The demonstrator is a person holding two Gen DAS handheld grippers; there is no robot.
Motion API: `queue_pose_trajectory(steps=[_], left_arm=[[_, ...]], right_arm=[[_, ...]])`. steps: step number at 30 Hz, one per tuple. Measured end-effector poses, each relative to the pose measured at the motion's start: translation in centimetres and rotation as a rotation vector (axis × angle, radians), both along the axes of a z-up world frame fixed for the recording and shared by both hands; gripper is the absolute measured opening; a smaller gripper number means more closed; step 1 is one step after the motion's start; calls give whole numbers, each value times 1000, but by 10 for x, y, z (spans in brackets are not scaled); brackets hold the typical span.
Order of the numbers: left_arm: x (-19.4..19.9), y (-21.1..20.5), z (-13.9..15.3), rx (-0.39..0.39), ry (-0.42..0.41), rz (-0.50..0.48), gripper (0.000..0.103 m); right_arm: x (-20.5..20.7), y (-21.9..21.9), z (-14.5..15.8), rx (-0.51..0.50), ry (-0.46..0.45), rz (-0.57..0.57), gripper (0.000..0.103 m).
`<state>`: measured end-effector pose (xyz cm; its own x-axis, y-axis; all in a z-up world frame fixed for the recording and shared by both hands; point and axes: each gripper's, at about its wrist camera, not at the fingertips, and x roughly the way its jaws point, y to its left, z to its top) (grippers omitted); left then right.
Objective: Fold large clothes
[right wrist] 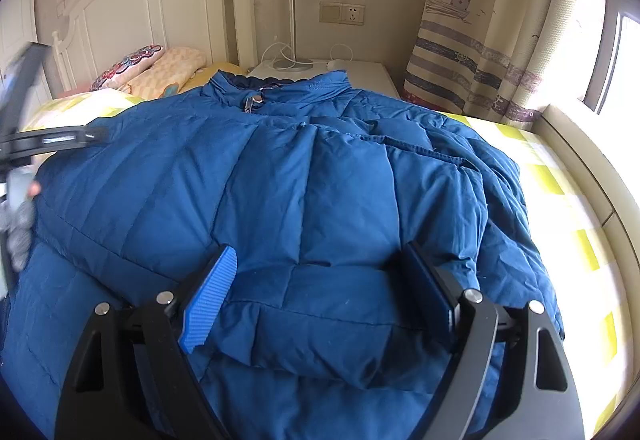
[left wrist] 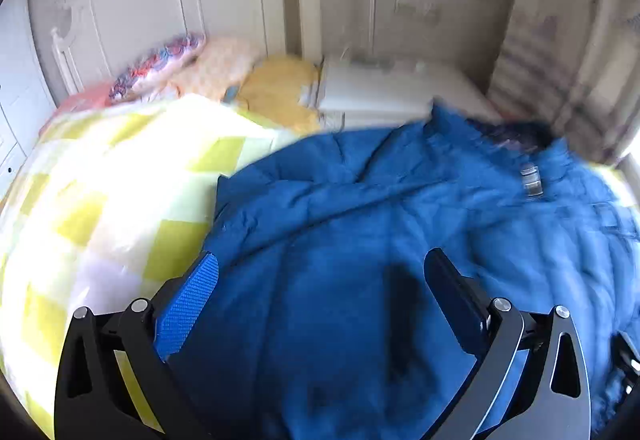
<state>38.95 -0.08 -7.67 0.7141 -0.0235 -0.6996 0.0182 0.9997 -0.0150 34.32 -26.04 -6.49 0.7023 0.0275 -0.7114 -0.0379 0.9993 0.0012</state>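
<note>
Sunlight is pouring across a bed (right wrist: 560, 176) dressed in a yellow-and-white checked cover, with a white panelled headboard (right wrist: 132, 8) standing at its far end and a striped curtain (right wrist: 472, 52) hanging off to the right of the right gripper. Lying spread over the cover is a blue quilted jacket (right wrist: 304, 176), its collar (right wrist: 276, 84) pointing away from both tools toward a white nightstand (right wrist: 360, 70), where a lamp stem (right wrist: 292, 4) is rising beside a wall socket.

The right gripper (right wrist: 320, 280) is hovering over the near part of the jacket with its jaws standing wide apart — a puffy fold of blue fabric is bulging up between them, but whether the pads are pressing on it cannot be told. One blue ribbed pad (right wrist: 210, 300) is showing on its left finger, while the other finger is facing away, dark.

The left gripper (left wrist: 320, 280) is likewise spread wide and gripping nothing; jacket fabric is lying below and ahead of it, and the checked cover is stretching away to its left. Its picture is smeared with blur. In the right wrist view this same tool is appearing as a dark blurred shape at the far left edge, beside the jacket's left side.

Beyond the jacket, a patterned pillow (right wrist: 128, 66) and a peach blanket (right wrist: 168, 70) are resting against the headboard.
</note>
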Motion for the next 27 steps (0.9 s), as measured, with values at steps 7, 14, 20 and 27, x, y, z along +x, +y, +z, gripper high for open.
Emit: queue_pose_trajectory(steps=[7,14,20,27], left_arm=[[-25,-26,-28,108,43,-78,99],[-17,-21,-39,65,68,-87,99],[-38,-14,-26,28,36,-54,99],[-139,-40,-2,52,-9,-176,99]], right_arm=[[-26,-28,18,96,-178,-152,82],[7,-28,-4,89,10,-165,90],[7,-40,-5,193,19,-124,97],[-58,-5,33,152,-21,-11,96]])
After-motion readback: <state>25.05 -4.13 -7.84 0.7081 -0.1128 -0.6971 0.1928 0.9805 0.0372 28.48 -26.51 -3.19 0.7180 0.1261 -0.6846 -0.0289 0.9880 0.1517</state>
